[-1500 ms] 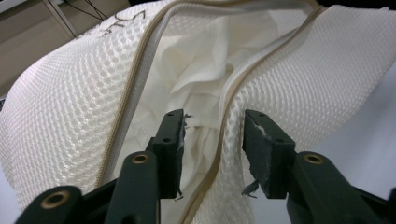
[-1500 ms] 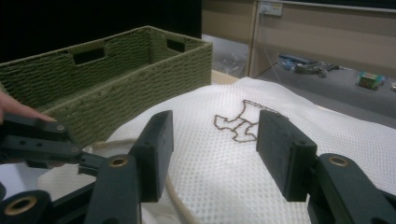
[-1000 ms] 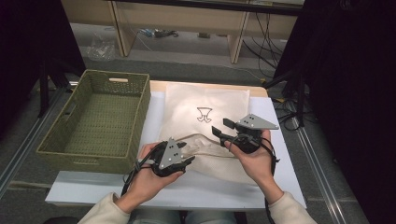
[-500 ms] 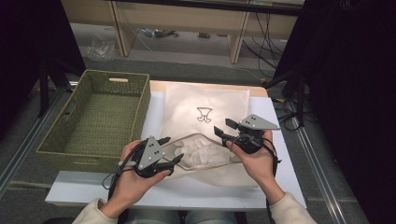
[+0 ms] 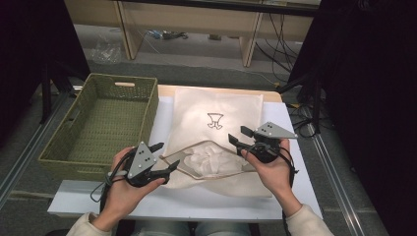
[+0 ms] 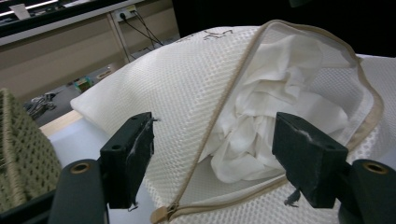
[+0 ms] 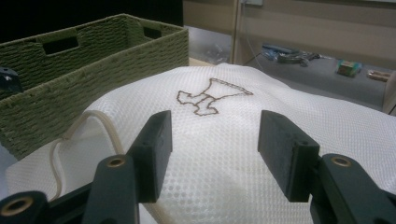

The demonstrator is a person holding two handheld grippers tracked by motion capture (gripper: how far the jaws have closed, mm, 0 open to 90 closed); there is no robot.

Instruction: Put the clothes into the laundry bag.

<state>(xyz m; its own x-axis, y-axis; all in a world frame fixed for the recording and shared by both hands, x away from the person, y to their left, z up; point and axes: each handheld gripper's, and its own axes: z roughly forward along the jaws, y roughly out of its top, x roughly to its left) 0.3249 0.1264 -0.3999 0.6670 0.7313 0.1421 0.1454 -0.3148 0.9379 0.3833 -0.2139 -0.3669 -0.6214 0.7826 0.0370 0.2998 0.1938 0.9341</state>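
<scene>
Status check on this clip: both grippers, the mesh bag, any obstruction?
Left gripper open, at the bag's unzipped mouth. Right gripper open, over the mesh bag. White cloth inside, zip open. Green basket alongside, nothing blocking.

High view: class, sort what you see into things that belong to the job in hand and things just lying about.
In the job:
mesh laundry bag, unzipped
white cloth inside it
left tongs
right tongs

Lying about:
green woven basket
cables on the floor
</scene>
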